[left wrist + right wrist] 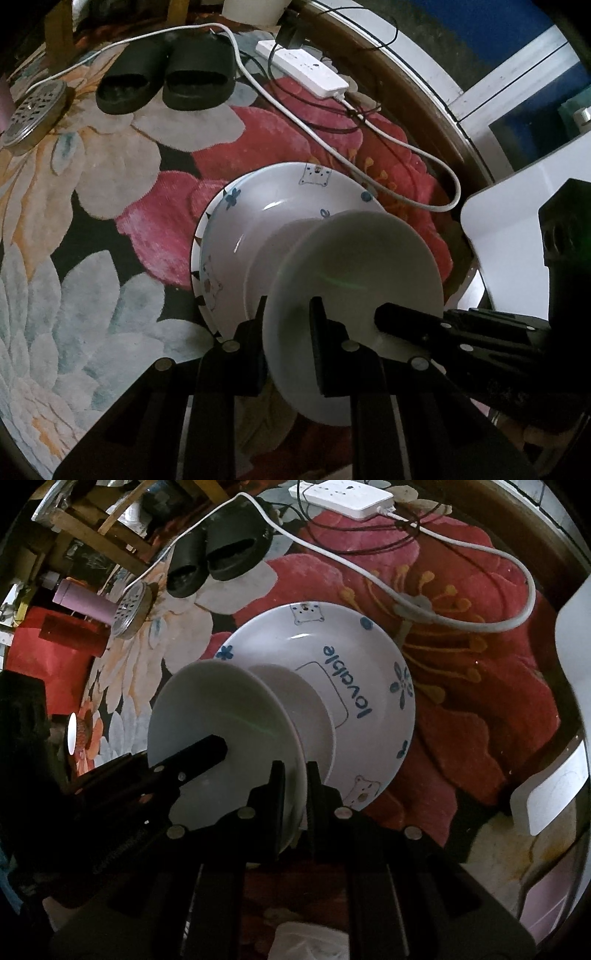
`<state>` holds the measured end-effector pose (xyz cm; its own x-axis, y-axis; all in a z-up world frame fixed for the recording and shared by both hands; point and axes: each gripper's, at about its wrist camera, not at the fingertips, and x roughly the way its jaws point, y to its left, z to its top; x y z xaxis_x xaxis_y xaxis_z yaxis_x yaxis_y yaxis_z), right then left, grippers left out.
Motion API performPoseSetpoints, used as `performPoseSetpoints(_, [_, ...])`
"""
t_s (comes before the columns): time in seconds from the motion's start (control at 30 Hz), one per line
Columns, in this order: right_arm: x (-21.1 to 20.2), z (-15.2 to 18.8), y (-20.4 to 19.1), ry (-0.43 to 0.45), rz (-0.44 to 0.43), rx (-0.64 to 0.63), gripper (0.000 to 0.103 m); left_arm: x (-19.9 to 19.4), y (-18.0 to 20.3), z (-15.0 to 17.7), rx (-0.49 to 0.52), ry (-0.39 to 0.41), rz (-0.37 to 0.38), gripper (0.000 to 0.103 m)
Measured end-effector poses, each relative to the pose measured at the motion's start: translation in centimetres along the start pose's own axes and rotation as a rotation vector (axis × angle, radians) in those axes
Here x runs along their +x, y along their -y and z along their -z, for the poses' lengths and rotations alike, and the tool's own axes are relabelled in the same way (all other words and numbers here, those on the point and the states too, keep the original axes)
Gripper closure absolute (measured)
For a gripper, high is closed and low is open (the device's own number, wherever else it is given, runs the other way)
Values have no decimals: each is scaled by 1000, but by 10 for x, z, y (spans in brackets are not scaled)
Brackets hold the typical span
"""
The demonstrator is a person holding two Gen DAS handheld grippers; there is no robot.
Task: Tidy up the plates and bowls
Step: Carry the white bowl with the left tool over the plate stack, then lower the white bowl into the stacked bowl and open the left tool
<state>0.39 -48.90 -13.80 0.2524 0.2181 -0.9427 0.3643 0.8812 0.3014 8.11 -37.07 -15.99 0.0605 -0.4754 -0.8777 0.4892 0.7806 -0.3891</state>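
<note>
A plain white bowl (354, 273) is held between both grippers just above or in a larger white plate (273, 206) with blue cartoon prints and the word "lovable", which lies on the flowered carpet. My left gripper (288, 317) is shut on the bowl's near rim. My right gripper (295, 782) is shut on the opposite rim of the bowl (229, 716); it enters the left wrist view from the right (391, 317). The printed plate (354, 686) lies under the bowl. Whether the bowl's base touches the plate is hidden.
A pair of black slippers (166, 74) lies beyond the plate. A white power strip (306, 68) with white and black cables (406, 147) lies at the back right. A round metal lid (35, 110) is at the left. White furniture (509, 206) stands at the right.
</note>
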Motion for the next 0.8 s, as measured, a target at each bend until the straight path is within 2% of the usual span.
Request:
performPoseSetpoints(0.37, [1,-4,1,14,27,-11,92,-9,-12,0,-47,20,13,85])
performPoseSetpoints(0.43, [1,-4,0,18,37,-18,92,-11,-15,1,-55,26,16,81])
performPoseSetpoints(0.47, [1,-4,0,20,41,-21,92,-12,-16,1,-62,29,16,78])
performPoseSetpoints(0.5, [1,-4,-1,21,46,-23,92,-14,-17,1,-68,34,14,69])
performPoseSetpoints(0.57, [0,-4,-2,23,49,-25,92,-18,-20,1,-79,52,20,49])
performPoseSetpoints(0.6, [0,-4,-2,23,52,-27,92,-20,-22,1,-85,59,23,35])
performPoseSetpoints(0.63, [0,-4,-2,23,54,-29,92,-21,-23,1,-88,63,25,30])
performPoseSetpoints(0.7, [-1,-3,-3,22,57,-27,92,-23,-26,0,-94,65,21,29])
performPoseSetpoints(0.77, [-3,-3,-3,26,65,-23,91,-26,-30,0,-101,69,14,21])
performPoseSetpoints(0.8, [-6,-2,-3,35,68,-23,91,-27,-32,1,-106,73,10,13])
